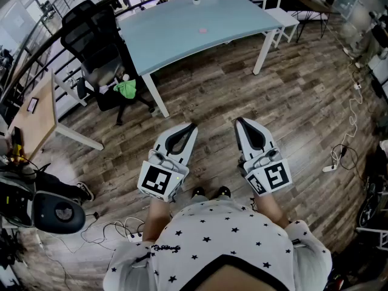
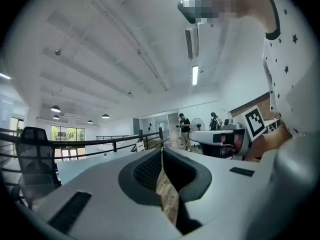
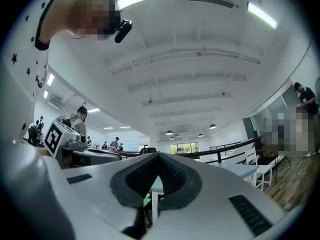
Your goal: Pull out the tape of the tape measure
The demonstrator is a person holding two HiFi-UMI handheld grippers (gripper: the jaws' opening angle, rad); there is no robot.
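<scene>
Jaws closed and empty on the smooth white plastic left gripper (image 1: 191,126) and right gripper (image 1: 239,122), above brown plank floor (image 1: 291,96) near the curved pale-blue worktop (image 1: 182,29).

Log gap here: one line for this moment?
left tongs: shut, empty | right tongs: shut, empty | blue table: ahead, unreached

Open office loft, pale blue desk (image 1: 200,26), black mesh chair (image 1: 94,38), railing (image 2: 100,142), wood floor (image 1: 303,102)
</scene>
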